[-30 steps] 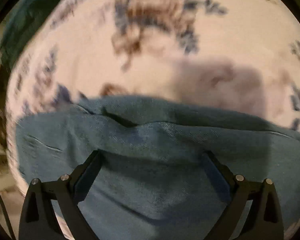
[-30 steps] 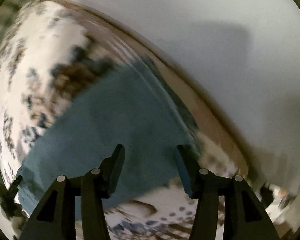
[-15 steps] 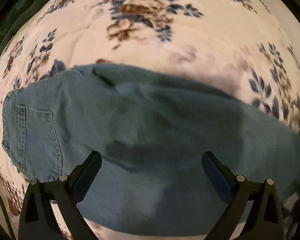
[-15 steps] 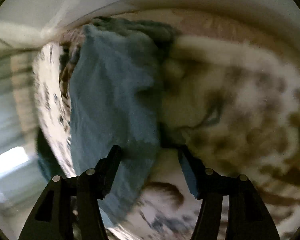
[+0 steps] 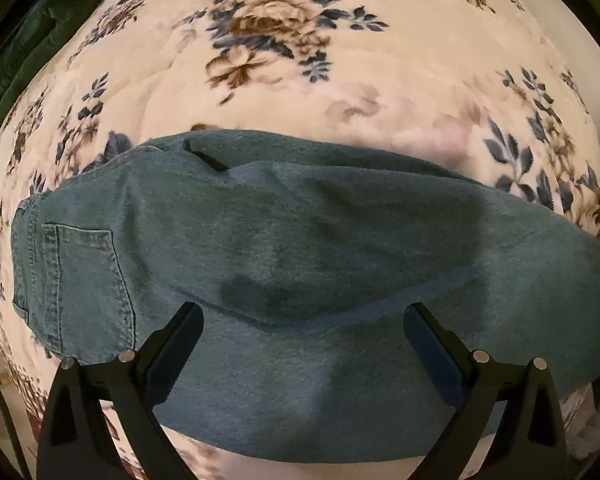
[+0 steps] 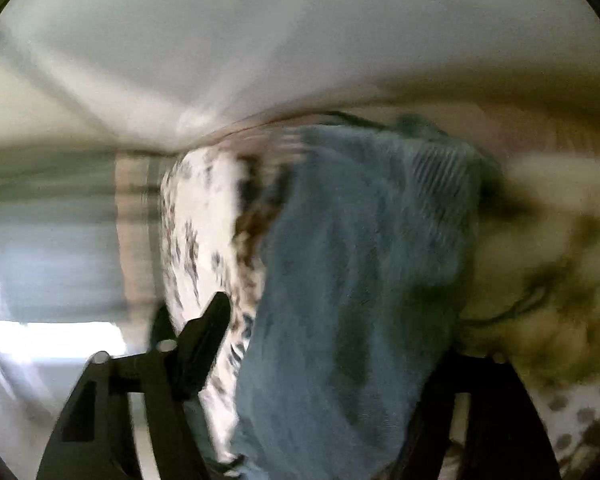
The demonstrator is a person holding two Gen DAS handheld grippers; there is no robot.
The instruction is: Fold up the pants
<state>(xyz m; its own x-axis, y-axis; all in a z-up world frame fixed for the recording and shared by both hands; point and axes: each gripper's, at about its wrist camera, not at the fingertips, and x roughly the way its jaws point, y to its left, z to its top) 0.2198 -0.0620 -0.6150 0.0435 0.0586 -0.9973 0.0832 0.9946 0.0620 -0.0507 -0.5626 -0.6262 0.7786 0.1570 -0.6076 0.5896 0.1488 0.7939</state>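
**user1:** Floral blanket (image 5: 380, 92) on a bed, cream with blue and brown flowers, fills the left wrist view. Pants (image 5: 300, 264) are blue denim, lying flat across it sideways: waistband and a back pocket (image 5: 84, 284) at the left end, legs running off to the right. Looks folded lengthwise, one leg on top of the other, with a small crease near the far edge. Dark green fabric (image 5: 24, 56) sits at the far-left corner.

**user2:** What are the grippers doing?

**user1:** Left gripper (image 5: 302, 344) points straight down over the near part of the pants, fingers spread wide, nothing pinched between them. Its shadow falls on the denim just past the tips.

**user2:** And the right one?

**user1:** Right view is super blurry. Right gripper (image 6: 332, 344) is angled down along the pants (image 6: 360, 280), which run away from it toward a pale wall (image 6: 300, 40). Its jaws are closing. Denim shows in the gap between them, but they sit apart, and I can't see them pressing on it. Only the left finger (image 6: 204, 336) is sharp; the right one is a dark smear.
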